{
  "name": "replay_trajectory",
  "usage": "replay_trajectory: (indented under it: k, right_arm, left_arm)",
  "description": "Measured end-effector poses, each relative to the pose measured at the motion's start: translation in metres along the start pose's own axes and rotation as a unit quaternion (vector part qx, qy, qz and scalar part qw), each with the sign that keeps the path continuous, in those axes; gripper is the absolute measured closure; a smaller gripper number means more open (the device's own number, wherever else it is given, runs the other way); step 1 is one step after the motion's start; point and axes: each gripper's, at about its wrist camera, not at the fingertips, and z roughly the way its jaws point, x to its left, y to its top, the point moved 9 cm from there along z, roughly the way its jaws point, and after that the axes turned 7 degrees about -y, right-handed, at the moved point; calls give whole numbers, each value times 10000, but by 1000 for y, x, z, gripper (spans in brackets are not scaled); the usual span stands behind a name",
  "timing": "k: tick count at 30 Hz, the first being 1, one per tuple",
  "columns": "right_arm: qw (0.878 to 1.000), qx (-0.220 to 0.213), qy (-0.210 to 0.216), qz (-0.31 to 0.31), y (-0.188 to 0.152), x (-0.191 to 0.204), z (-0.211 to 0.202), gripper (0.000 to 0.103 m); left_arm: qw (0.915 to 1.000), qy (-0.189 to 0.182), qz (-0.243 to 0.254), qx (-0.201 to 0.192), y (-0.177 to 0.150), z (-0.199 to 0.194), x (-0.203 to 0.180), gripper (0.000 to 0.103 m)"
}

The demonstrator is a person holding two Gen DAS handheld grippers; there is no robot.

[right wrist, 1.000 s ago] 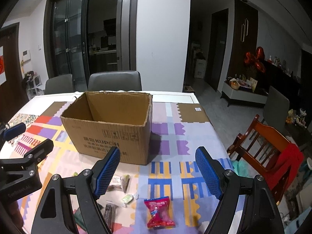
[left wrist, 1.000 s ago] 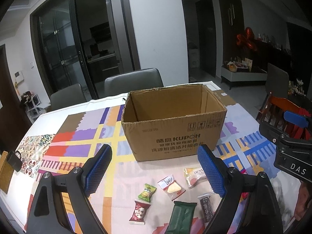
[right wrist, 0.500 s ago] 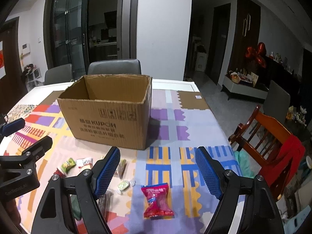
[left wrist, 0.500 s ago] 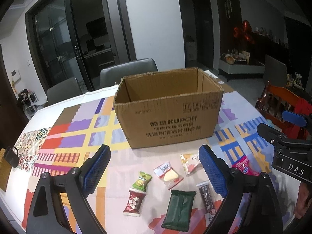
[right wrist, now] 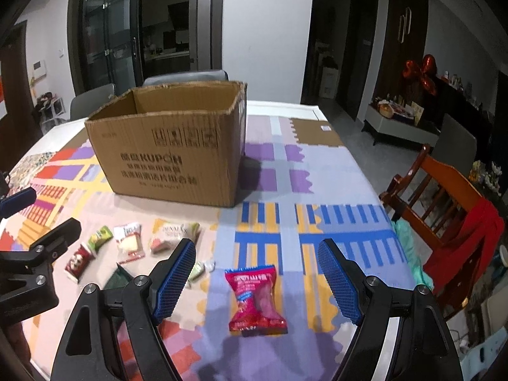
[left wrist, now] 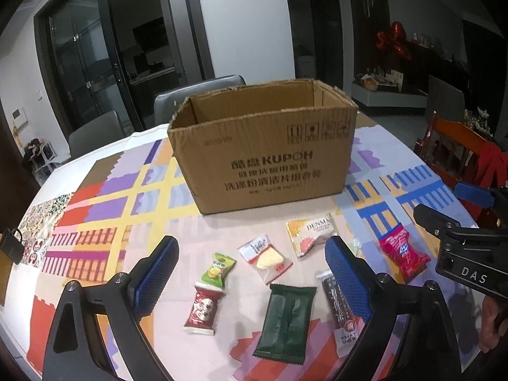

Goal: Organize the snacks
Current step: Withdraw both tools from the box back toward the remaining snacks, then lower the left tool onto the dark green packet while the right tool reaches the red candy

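Both tools gape empty: right tool [right wrist: 255, 281] frames the light, crinkly, slippery red packet [right wrist: 255, 301]; pinch its puffy middle.

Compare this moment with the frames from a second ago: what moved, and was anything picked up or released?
Both grippers came down toward the table: the snacks show nearer in each view. The left gripper has just been opening its jaws, nothing between them; the right gripper hangs open over the red packet. Nothing taken or let go. The cardboard box and snacks lie as before.
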Motion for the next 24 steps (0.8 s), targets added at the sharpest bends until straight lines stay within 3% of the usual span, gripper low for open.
replay_trajectory:
  k: [24]
  right_arm:
    - [9992, 337, -154, -124, -47, 2, 31, 23]
  left_arm:
    - [9992, -261, 16, 298, -54, 31, -10, 9]
